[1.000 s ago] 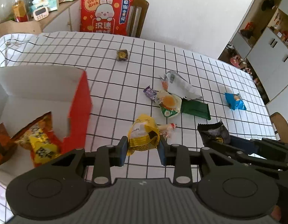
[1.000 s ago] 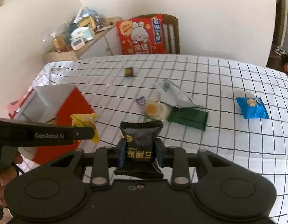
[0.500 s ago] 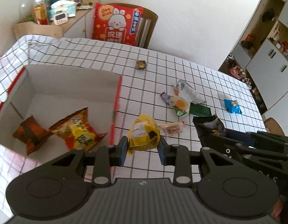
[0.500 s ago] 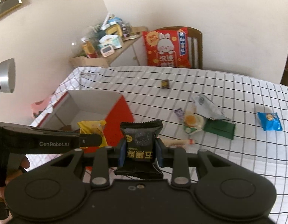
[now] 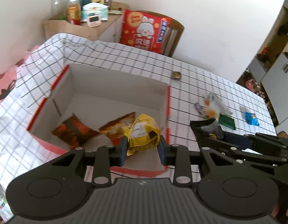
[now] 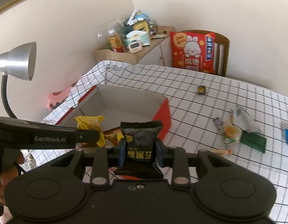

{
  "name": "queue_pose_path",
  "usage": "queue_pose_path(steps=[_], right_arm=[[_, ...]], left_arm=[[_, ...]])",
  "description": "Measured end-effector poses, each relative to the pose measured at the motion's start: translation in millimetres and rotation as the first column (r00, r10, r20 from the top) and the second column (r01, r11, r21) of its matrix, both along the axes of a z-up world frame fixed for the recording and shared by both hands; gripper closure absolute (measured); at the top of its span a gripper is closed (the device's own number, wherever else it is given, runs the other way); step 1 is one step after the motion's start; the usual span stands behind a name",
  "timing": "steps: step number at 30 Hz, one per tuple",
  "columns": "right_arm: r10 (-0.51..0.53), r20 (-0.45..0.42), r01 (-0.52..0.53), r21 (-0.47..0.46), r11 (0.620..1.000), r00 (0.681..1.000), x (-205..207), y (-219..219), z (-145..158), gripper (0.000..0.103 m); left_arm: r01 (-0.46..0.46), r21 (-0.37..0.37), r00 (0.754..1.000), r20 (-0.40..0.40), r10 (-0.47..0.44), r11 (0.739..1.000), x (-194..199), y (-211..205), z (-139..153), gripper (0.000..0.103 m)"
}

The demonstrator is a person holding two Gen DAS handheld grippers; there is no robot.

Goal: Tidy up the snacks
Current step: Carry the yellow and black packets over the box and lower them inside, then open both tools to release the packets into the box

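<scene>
Yellow snack [image 5: 143, 133] clamped by left gripper [image 5: 142, 150] above box [image 5: 116, 85]; right gripper [image 6: 140, 152] grips black snack [image 6: 141, 141].

Black hand-held gripper [image 5: 142, 149], blue pads, seemingly silver screws.

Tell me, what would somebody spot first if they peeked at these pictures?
Probably the crinkly yellow snack packet squeezed in the left gripper, hanging over the big open red-and-white cardboard box with two orange snack bags inside. Next, the black snack packet pinched in the right gripper, and the bright red bunny cushion on the chair behind the table.
</scene>
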State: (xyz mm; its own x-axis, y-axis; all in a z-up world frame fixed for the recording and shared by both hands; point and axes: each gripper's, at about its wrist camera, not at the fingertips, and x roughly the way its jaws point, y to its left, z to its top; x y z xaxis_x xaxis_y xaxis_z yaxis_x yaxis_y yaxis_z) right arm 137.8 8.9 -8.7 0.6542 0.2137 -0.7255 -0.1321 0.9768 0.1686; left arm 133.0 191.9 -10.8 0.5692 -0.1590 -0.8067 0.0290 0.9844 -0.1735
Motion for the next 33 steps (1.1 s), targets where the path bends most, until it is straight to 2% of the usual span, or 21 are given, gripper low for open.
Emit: queue_pose_path(steps=[10,20,27,33], right_arm=[[0.032,-0.03,-0.032,-0.023,0.999,0.999,36,43,-20,0.072],[0.032,-0.074,-0.039,-0.095,0.995,0.997,71,73,-52,0.072],[0.036,-0.12,-0.054,-0.151,0.987,0.992,96,82,-77,0.072],[0.049,-0.153,-0.076,-0.177,0.981,0.987,109,87,-91,0.072]], left_arm=[[-0.082,0.052,0.997,-0.013,0.082,0.995,20,48,-10,0.071],[-0.172,0.094,0.982,-0.063,0.179,0.981,56,93,-37,0.071],[-0.187,0.106,0.975,-0.103,0.197,0.977,84,102,-60,0.071],[-0.163,0.134,0.974,-0.134,0.181,0.977,101,98,-75,0.071]])
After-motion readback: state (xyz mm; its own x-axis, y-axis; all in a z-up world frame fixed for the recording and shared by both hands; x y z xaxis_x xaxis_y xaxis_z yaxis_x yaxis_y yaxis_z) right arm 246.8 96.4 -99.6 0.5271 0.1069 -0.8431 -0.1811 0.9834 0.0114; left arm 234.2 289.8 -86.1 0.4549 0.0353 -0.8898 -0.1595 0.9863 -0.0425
